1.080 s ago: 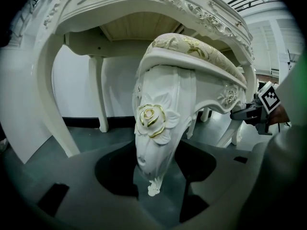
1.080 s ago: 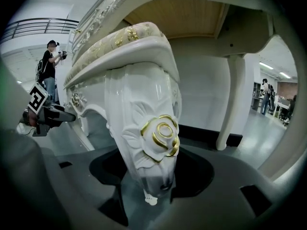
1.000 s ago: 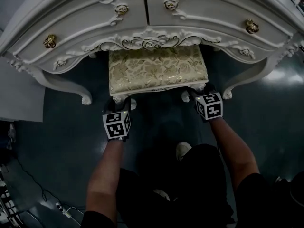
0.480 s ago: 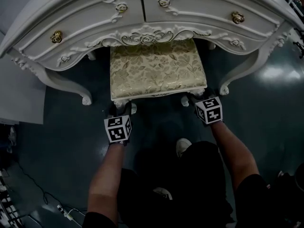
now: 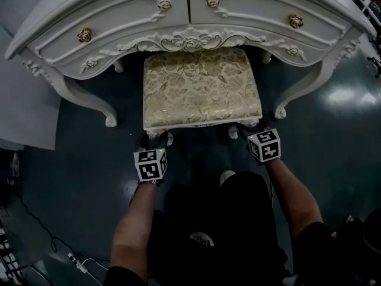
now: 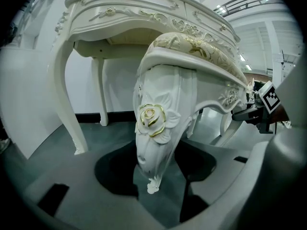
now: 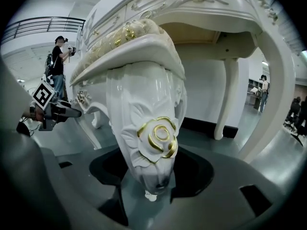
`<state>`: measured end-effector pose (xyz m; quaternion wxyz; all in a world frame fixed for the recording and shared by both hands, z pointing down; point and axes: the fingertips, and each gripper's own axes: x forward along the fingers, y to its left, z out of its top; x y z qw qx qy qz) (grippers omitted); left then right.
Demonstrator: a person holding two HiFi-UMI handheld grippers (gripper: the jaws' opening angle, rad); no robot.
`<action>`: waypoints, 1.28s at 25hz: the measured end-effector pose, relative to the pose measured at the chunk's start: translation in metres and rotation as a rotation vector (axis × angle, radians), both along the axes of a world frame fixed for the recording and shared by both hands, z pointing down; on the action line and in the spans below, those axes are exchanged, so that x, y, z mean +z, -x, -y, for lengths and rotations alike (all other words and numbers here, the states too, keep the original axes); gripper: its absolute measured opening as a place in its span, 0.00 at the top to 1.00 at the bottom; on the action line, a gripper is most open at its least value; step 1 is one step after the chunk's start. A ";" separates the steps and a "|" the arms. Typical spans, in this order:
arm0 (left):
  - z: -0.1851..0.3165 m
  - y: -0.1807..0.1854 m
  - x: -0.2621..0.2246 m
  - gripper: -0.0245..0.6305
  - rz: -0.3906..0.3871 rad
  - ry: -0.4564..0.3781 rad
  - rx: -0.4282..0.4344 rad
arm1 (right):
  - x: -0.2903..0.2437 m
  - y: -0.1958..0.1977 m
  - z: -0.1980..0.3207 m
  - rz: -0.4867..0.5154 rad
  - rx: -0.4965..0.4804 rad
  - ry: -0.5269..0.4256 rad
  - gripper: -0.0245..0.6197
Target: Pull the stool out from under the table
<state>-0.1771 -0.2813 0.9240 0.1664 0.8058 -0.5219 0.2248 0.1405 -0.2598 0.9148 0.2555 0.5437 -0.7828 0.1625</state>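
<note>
you are drawing the white carved, gold-cushioned stool further out from the ornate white table. your left gripper and right gripper are each clenching a front leg. the seat is nearly clearing the table.

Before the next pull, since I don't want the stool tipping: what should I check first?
1. Left claw shut on left front leg: ok.
2. Right claw shut on right front leg: ok.
3. Seat clear of the apron: not ok, its back edge sits at it.
4. Rear legs free: cannot tell, hidden.
5. Floor behind: not ok, a shoe lies close.
</note>
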 end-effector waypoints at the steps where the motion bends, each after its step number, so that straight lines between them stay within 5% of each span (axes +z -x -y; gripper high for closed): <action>1: -0.003 0.001 0.000 0.59 0.001 0.000 0.002 | -0.001 0.002 -0.005 0.003 -0.004 0.000 0.54; 32: -0.079 0.016 0.006 0.61 -0.043 0.024 0.005 | -0.001 0.012 -0.076 0.013 -0.017 0.012 0.54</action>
